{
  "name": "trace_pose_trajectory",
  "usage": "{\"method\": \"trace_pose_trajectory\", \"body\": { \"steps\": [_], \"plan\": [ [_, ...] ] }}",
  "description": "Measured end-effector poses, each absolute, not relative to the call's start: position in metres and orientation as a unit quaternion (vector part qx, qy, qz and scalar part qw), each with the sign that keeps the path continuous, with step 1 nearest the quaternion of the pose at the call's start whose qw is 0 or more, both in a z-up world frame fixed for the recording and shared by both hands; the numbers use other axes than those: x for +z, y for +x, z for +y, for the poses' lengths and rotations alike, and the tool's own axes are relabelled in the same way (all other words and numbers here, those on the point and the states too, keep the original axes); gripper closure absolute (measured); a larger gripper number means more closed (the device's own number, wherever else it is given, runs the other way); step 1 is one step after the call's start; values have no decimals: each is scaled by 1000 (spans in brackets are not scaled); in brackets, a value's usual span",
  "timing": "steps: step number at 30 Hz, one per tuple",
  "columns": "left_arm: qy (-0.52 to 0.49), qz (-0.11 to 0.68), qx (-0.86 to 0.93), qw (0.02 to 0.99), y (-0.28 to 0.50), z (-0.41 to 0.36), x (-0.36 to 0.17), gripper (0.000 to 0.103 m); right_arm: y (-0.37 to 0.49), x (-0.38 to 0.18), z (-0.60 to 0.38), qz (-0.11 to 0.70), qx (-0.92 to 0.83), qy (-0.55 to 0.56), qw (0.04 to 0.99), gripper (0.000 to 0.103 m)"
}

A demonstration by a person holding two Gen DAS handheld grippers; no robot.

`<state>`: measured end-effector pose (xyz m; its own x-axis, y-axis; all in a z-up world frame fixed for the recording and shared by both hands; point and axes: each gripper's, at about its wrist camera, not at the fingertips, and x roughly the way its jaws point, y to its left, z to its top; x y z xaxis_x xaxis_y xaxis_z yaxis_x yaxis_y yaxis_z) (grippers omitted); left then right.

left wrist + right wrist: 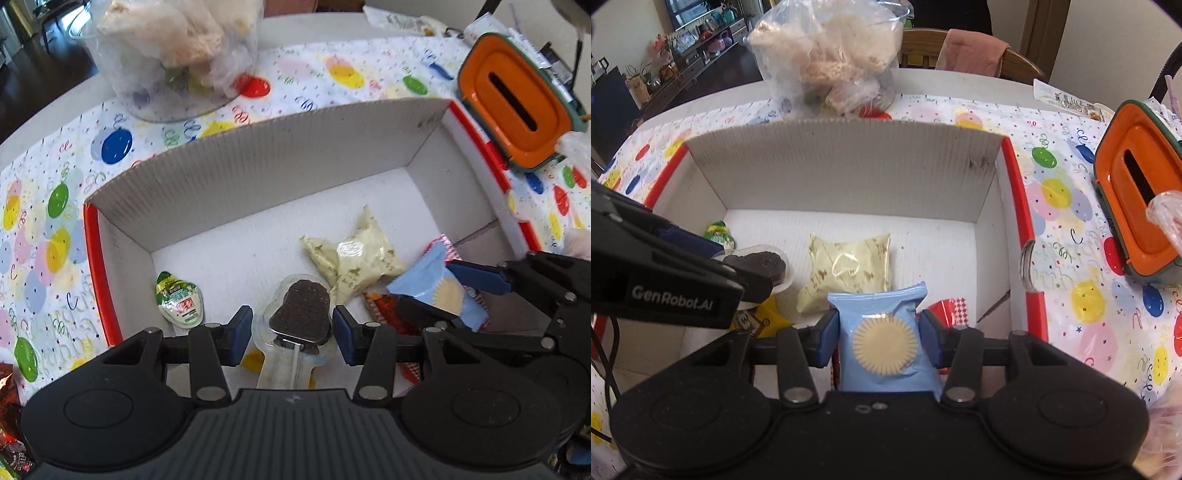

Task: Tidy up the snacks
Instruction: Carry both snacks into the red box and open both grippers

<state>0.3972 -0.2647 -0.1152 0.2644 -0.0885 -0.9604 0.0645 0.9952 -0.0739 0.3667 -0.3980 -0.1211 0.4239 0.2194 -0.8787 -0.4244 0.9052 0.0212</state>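
Observation:
A white cardboard box (258,170) with a red rim stands on the balloon-print cloth. My left gripper (291,332) hangs over its near side, shut on a chocolate lollipop (301,314) in a clear plastic pack. To its right, my right gripper (448,295) is shut on a light blue biscuit packet (439,291). In the right wrist view that blue packet (882,339) sits upright between the pads of the right gripper (878,338), and the left gripper (731,258) comes in from the left with the chocolate (757,264). The box wall (842,166) rises behind.
On the box floor lie a cream packet (358,258), a green jelly cup (181,299), a red packet (384,310) and a yellow one (768,317). A clear bag of puffed snacks (834,55) stands behind the box. An orange-lidded tissue box (1137,206) sits at the right.

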Motion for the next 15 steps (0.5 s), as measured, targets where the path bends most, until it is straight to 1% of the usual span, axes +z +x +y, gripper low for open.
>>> {"method": "trace_pose_trajectory", "body": {
  "steps": [7, 8, 10, 15],
  "plan": [
    [-21, 607, -47, 793, 401, -258, -117, 56, 365, -123, -401, 502, 197, -99, 836, 57],
    [-25, 605, -49, 794, 400, -257, -117, 56, 364, -122, -401, 501, 198, -98, 836, 56],
    [-29, 602, -52, 796, 397, -256, -114, 51, 363, -120, -402, 500, 200, -94, 837, 54],
    [-41, 585, -67, 807, 387, -251, -105, 50, 355, -110, -402, 488, 206, -94, 843, 50]
  ]
}}
